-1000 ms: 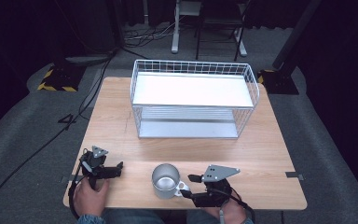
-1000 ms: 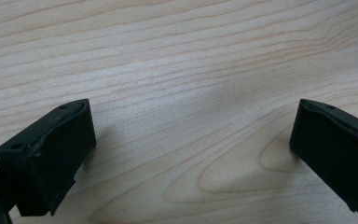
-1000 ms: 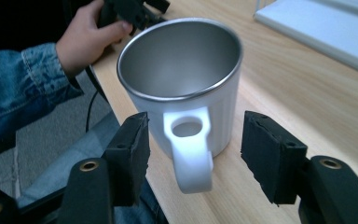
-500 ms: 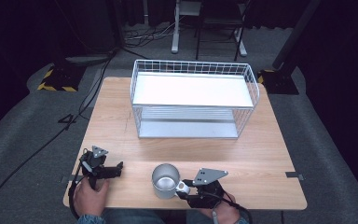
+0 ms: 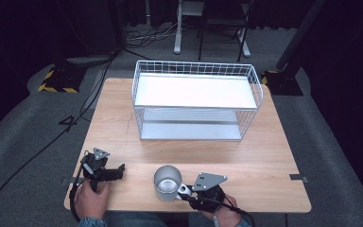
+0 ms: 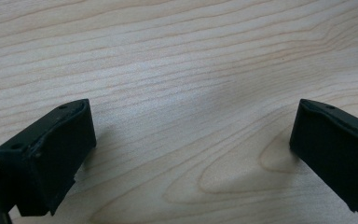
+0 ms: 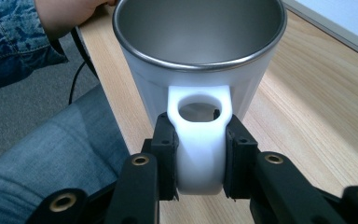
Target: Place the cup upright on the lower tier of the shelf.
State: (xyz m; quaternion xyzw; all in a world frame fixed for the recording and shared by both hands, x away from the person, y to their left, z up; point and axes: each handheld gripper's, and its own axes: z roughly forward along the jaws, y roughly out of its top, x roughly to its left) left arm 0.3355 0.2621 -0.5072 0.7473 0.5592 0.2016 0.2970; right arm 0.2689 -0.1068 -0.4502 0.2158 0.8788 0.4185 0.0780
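Note:
A white mug [image 5: 166,182] with a steel inside stands upright near the front edge of the wooden table [image 5: 123,118]. Its white handle [image 7: 200,140] points toward me. My right gripper [image 5: 186,193] has just been closing, and its jaws now press on both sides of that handle, so it is shut on the mug [image 7: 200,51]. My left gripper [image 5: 118,171] rests on the table at the front left, held in a hand. Its jaws stand wide apart over bare wood [image 6: 191,126], so the left gripper [image 6: 191,140] is open with nothing between them.
A white wire basket [image 5: 196,99] with two shelves stands at the middle back of the table. Bare wood lies between it and the mug. The table's front edge is just behind the mug, with a denim-clad leg [image 7: 60,154] below it. Cables trail from both grippers.
My right gripper has slid left toward the mug and its jaws have closed on the handle. The left gripper and the mug have stayed where they were.

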